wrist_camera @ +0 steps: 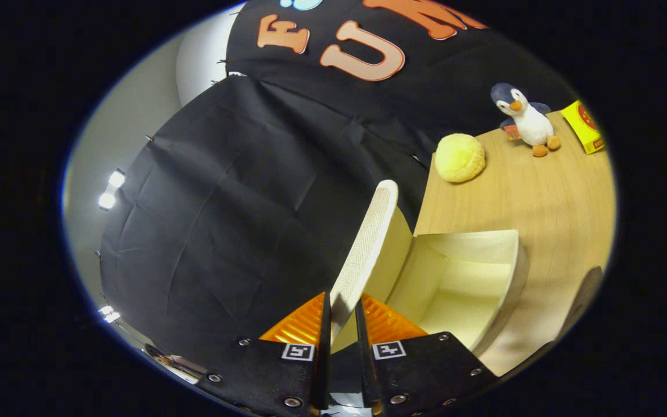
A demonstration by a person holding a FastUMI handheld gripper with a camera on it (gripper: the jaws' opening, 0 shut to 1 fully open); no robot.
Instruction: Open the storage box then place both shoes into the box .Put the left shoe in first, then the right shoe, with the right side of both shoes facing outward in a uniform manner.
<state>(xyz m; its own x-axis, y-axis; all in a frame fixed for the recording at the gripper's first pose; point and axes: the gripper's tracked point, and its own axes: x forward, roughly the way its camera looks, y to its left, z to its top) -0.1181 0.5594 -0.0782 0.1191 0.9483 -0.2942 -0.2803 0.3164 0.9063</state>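
The cream storage box (487, 278) stands on the wooden table (548, 197) with its inside bare and showing. Its lid (368, 243), white with a woven texture, is swung up and stands on edge. My gripper (342, 315) is shut on the lid's near edge, with one finger on each face of it. The view is tilted, so the table slopes off to one side. A dark rounded shape (585, 295) lies on the table just past the box; I cannot tell whether it is a shoe.
A yellow round plush (460, 157) lies beyond the box near the table's edge. Further back stand a penguin toy (526, 120) and a yellow carton (583, 127). The booth's black cloth wall (252, 202) hangs close beside the lid.
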